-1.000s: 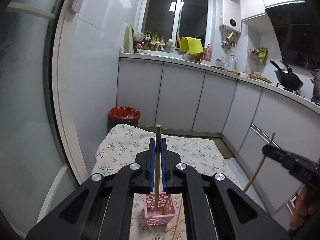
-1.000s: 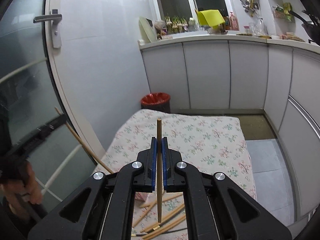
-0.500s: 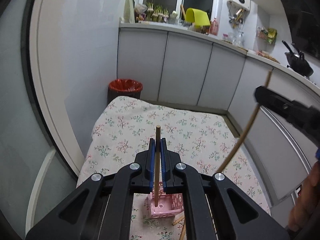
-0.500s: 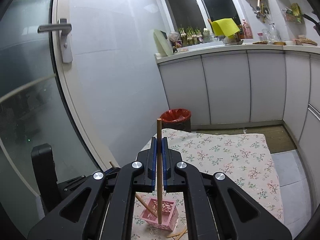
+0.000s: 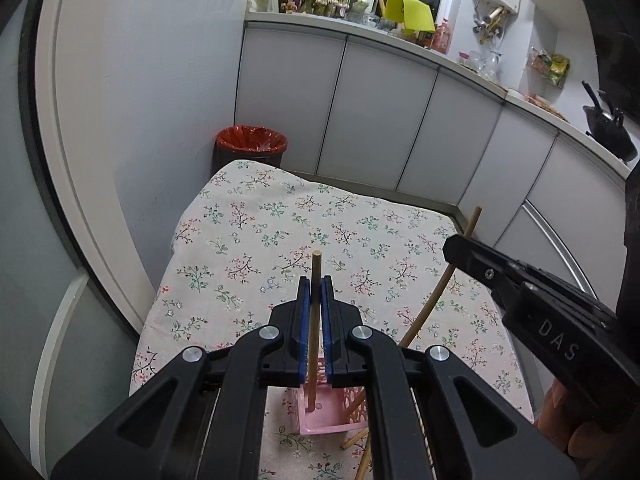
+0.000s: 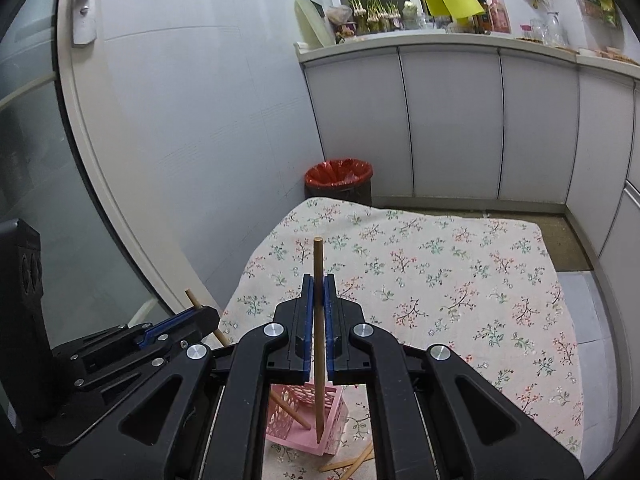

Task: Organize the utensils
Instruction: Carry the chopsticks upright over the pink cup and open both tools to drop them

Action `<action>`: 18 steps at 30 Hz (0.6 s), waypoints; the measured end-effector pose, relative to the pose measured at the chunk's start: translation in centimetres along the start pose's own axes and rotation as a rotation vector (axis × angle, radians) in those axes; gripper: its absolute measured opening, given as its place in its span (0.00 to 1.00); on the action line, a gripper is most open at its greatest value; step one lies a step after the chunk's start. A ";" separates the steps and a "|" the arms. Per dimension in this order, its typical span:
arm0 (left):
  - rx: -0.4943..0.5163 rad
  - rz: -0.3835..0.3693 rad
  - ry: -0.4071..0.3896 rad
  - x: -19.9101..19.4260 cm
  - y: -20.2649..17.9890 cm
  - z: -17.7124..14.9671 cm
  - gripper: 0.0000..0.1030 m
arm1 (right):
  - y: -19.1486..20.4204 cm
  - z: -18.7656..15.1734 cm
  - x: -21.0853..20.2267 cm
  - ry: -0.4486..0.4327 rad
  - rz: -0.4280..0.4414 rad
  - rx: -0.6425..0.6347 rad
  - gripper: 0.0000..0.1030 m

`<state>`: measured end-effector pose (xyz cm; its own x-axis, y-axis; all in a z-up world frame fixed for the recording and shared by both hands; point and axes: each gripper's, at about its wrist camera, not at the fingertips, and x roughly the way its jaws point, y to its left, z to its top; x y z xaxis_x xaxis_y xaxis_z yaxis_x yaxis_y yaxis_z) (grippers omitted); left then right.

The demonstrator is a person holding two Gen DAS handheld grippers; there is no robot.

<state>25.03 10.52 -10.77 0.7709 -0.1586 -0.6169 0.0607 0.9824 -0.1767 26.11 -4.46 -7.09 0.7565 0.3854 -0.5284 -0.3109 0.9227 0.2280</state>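
Note:
A pink lattice basket point(image 5: 320, 420) point(image 6: 308, 412) stands on the near part of the floral tablecloth point(image 5: 280, 232). My left gripper point(image 5: 316, 284) is shut on an upright wooden chopstick point(image 5: 314, 320), and that stick's lower end sits inside the basket. From the right, my right gripper point(image 5: 452, 246) slants a second chopstick point(image 5: 436, 296) down into the same basket. In the right wrist view my right gripper point(image 6: 319, 280) is shut on its chopstick point(image 6: 319, 320), tip down in the basket. The left gripper point(image 6: 208, 314) is close by at the lower left, also gripping a stick.
Loose chopsticks point(image 5: 354, 438) point(image 6: 352, 462) lie on the cloth beside the basket. A red-lined bin point(image 5: 252, 146) stands beyond the table's far edge. Grey cabinets point(image 6: 448, 120) run behind and to the right, and a glass door point(image 6: 60, 160) is at the left.
Both grippers have come down toward the pink basket with their chopsticks. The right gripper swung in from the right, close beside the left. Both stick tips now sit in the basket.

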 end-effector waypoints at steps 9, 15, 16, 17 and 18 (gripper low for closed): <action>-0.015 0.018 -0.008 0.2 -0.1 0.3 0.06 | -0.3 -0.1 2.3 0.081 -0.005 0.017 0.04; -0.039 0.039 -0.027 -0.8 -0.1 0.4 0.37 | -0.8 0.1 1.9 0.087 -0.009 0.045 0.16; -0.044 0.041 -0.023 -1.0 0.0 0.4 0.37 | -0.9 0.2 1.6 0.084 -0.010 0.049 0.19; -0.049 0.043 -0.021 -1.1 0.0 0.4 0.38 | -1.0 0.4 1.3 0.078 -0.009 0.055 0.21; -0.054 0.045 -0.023 -1.4 -0.1 0.3 0.41 | -1.1 0.5 1.0 0.073 -0.006 0.058 0.24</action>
<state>24.17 10.70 -9.62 0.7864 -0.1114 -0.6075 -0.0080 0.9817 -0.1904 27.54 -5.13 -7.44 0.7139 0.3810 -0.5875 -0.2710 0.9240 0.2699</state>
